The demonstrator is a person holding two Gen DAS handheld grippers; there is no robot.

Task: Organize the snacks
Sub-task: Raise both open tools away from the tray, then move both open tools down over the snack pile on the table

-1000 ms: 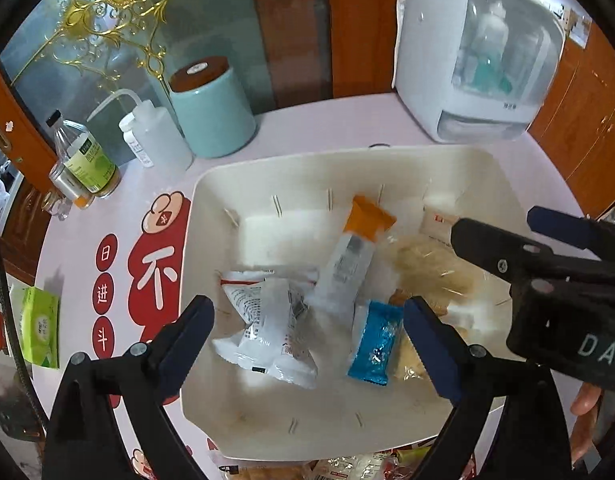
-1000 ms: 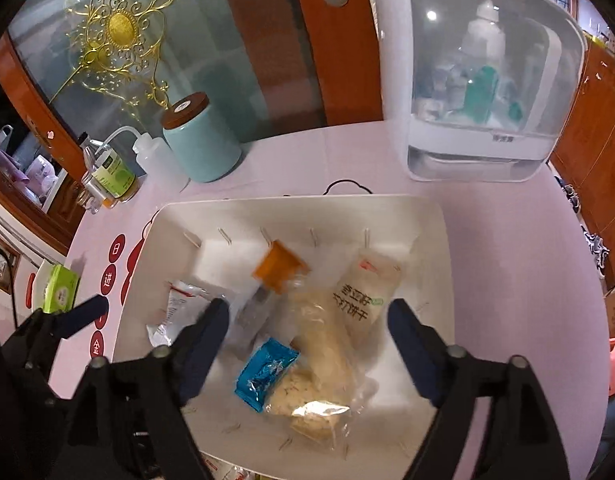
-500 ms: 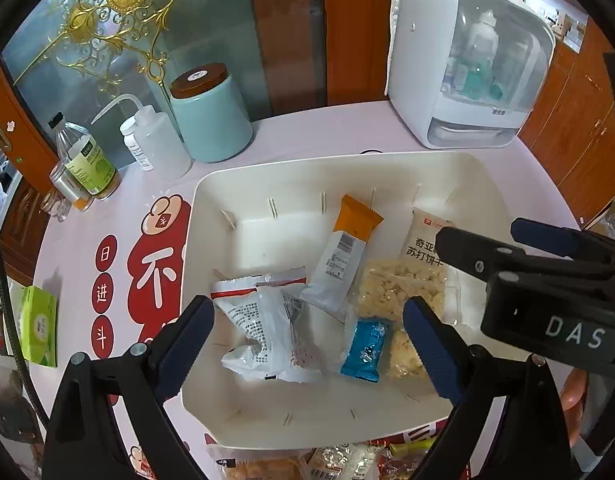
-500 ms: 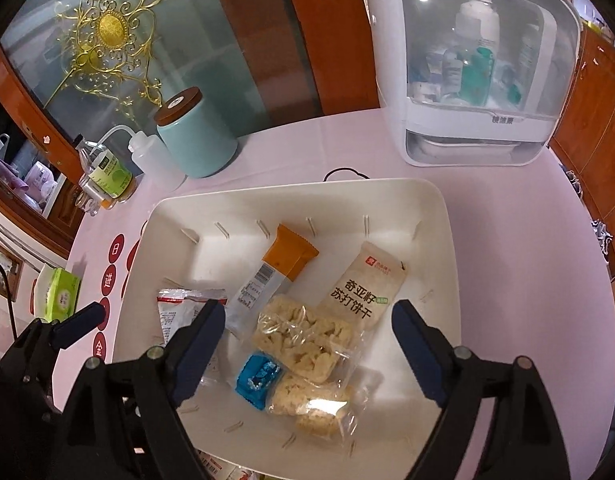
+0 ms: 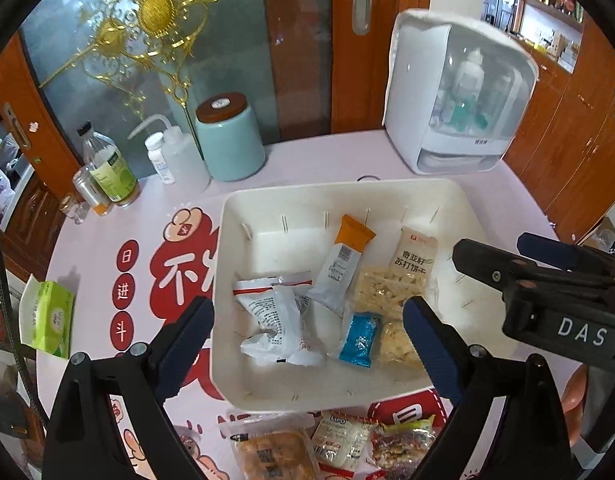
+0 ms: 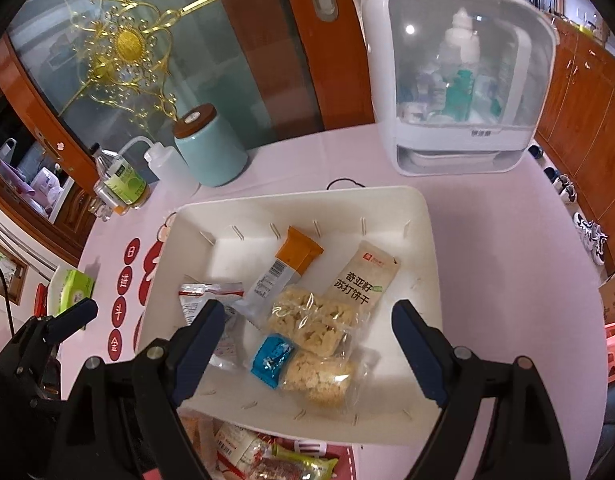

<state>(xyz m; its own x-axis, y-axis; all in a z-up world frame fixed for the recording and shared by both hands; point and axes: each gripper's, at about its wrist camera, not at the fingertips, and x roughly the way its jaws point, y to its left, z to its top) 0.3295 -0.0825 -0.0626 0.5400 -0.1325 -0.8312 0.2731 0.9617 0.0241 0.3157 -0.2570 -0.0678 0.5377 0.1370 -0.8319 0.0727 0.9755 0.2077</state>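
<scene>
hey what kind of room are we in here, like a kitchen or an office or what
Most likely a home dining or living area. The snack bin sits on a table with a pink printed cloth, beside a countertop cabinet of bottles and a teal canister, with wooden doors behind.

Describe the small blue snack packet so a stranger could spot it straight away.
Find the big white bin in the middle of the pink table. Among the snacks lying in it, look toward its near edge, beside the clear bags of pale crunchy cakes. The blue packet is the smallest wrapper there and the only bright blue one.
</scene>
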